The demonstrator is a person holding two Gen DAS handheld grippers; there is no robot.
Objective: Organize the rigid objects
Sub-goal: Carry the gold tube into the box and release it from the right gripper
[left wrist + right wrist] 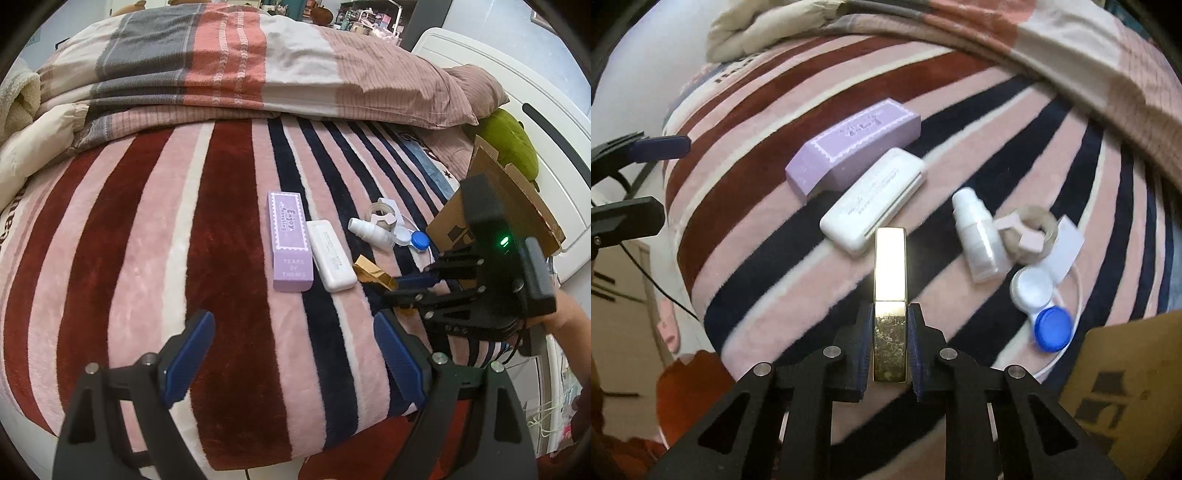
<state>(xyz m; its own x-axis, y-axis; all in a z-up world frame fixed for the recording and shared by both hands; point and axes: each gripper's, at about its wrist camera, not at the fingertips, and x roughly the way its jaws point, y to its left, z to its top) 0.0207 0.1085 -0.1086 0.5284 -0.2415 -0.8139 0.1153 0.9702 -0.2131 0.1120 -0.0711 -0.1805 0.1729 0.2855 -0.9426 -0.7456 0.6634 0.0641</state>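
Right gripper [890, 343] is clamped on the shiny gold rectangular metal case [890, 295], held lengthwise along the fingers, its far end pointing at the row of items on the striped fleece blanket [768, 288]. Whether the case is resting on the blanket or held just above it can't be told.

Left gripper [291, 354] hangs empty, fingers spread wide, well short of the items.

Row so far: lilac cardboard box with white print [849, 147], and touching its side, a flat white plastic case [875, 199]. Small white pump bottle [977, 236], beige tape ring [1030, 229] and contact-lens case with one blue cap [1043, 306] sit clustered further right. Brown cardboard box [1126, 398] is at the near right.

Likely step: set the gold case parallel beside the white one. Advice: rotate to match the white case's long edge, lower flat, release only once supported; the soft fleece may let it tip. Keep clear of the pump bottle.
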